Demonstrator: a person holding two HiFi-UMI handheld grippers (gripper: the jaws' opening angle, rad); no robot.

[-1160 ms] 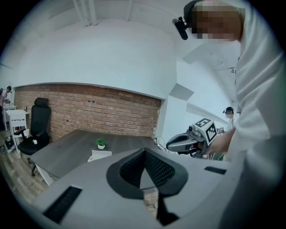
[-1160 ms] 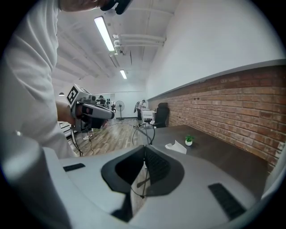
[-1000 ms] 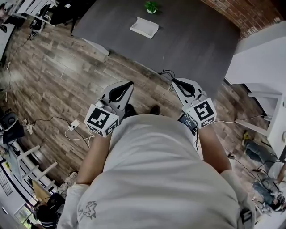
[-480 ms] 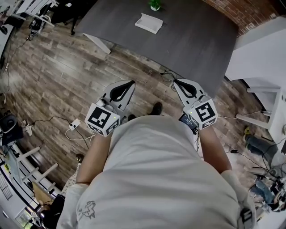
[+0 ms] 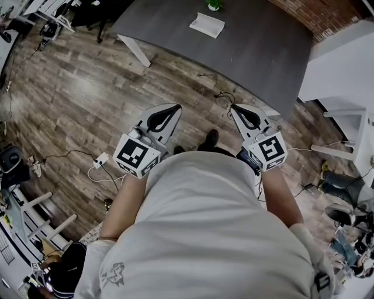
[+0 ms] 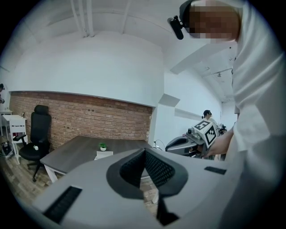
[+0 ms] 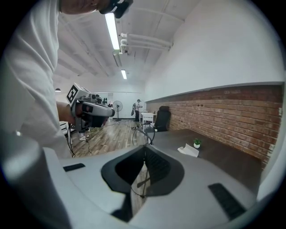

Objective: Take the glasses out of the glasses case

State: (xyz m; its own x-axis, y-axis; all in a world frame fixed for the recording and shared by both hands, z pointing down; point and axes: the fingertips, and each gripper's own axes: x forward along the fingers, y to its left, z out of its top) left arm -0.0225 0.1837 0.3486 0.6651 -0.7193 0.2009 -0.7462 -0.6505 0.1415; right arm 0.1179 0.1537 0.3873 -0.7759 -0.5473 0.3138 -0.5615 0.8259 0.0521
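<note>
A white glasses case (image 5: 207, 24) lies closed on the dark grey table (image 5: 257, 52), far ahead of both grippers. It also shows small in the left gripper view as the case (image 6: 103, 154) and in the right gripper view as the case (image 7: 188, 150). My left gripper (image 5: 175, 107) is held out over the wooden floor, short of the table, jaws shut and empty (image 6: 144, 153). My right gripper (image 5: 234, 107) is level with it near the table's front edge, also shut with nothing in it (image 7: 145, 150). No glasses are in view.
A small potted plant (image 5: 214, 4) stands just behind the case. Cables (image 5: 222, 98) lie on the floor by the table's edge, and a power strip (image 5: 99, 160) lies at the left. A white cabinet (image 5: 342, 64) stands right of the table; a black office chair (image 6: 38, 134) stands left.
The person has stepped; the table and case have shifted up and to the right in the head view. Both grippers stay shut and side by side in front of the body.
</note>
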